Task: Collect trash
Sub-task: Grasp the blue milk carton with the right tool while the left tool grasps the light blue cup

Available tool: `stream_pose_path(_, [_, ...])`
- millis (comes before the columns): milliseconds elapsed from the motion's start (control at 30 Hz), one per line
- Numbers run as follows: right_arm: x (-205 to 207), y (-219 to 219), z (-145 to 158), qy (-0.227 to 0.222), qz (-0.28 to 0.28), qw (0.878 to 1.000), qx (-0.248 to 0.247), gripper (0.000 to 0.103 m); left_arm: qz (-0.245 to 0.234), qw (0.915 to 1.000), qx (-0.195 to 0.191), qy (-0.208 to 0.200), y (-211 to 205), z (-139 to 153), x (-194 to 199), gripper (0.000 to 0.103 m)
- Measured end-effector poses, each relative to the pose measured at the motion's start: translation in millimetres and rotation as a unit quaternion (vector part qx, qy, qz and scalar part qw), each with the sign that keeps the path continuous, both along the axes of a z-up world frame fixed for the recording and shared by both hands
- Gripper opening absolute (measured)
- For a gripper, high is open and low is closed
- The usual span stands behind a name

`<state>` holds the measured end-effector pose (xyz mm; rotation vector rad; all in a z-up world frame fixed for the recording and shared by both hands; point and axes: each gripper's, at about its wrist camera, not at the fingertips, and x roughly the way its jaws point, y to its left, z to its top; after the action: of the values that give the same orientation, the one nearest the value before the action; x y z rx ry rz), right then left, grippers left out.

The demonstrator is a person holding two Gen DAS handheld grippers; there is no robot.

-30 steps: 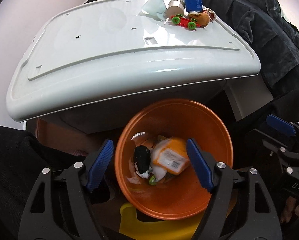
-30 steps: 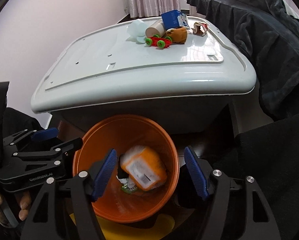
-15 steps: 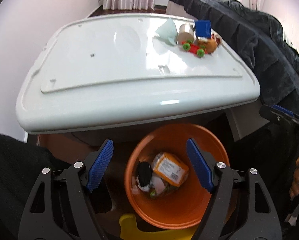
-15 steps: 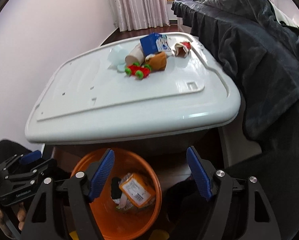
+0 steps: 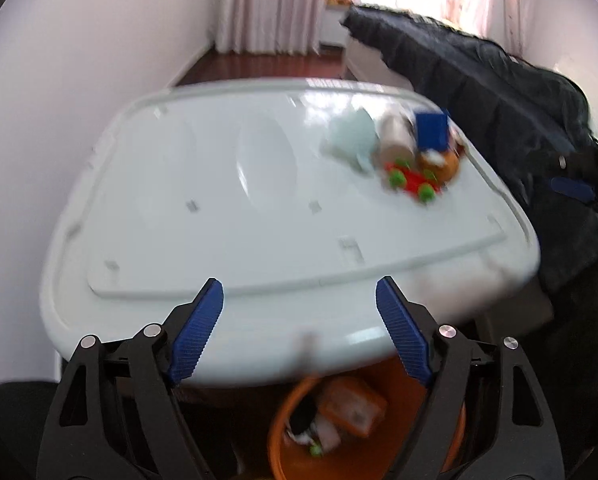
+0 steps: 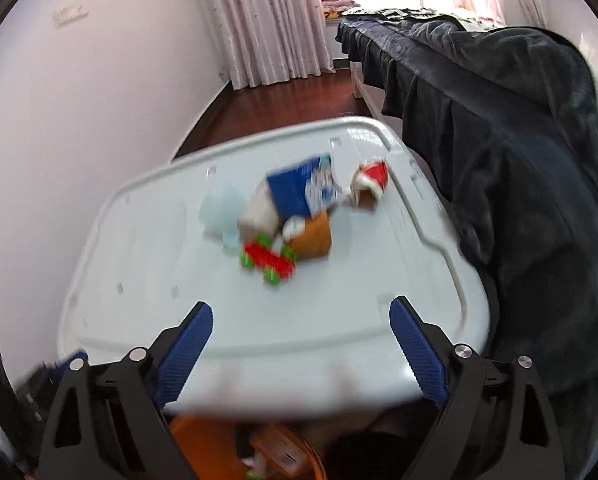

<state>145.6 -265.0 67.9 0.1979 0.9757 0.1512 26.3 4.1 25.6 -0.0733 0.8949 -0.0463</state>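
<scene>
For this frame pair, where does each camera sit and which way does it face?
Left wrist: on the left gripper, angled down over the white lid and orange bin; opening, empty jaws show.
Right wrist: on the right gripper, facing the lid's clutter, blue carton; jaws opening, empty.
Shared: lid, toy car, bin, dark blanket.

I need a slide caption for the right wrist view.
Right gripper, jaws opening and empty, faces clutter on white lid.
</scene>
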Motion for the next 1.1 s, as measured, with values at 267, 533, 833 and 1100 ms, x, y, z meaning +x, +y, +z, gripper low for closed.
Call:
stream_pose_path(267, [125.1,-8.3,-11.8,0.106,-0.058,0.991,0.057,0.090,0.028,0.9988,0.021,-0.034,12.4,-0.8,-3.3,0.079])
stream_pose_path(533, [187.8,13.7,-63.0,0.228,-0.106,0.965,0.080,0.090,0.015,0.9976,0.028,-0.061,10.4,8.0,-13.9,0.079])
stream_pose_path(833, [192.7,15.1,-96.9,0.236,-0.124,0.954,0.134,0.070,0.022,0.9983,0.010,-0.054,19.4,5.9,-14.3,0.079])
stream_pose_path(1100, [169.1,11.5,-85.4,0.161,-0.088,0.977,0.109,0.065,0.022,0.9985,0.023,-0.044,13.9,-2.7,-13.3,0.079])
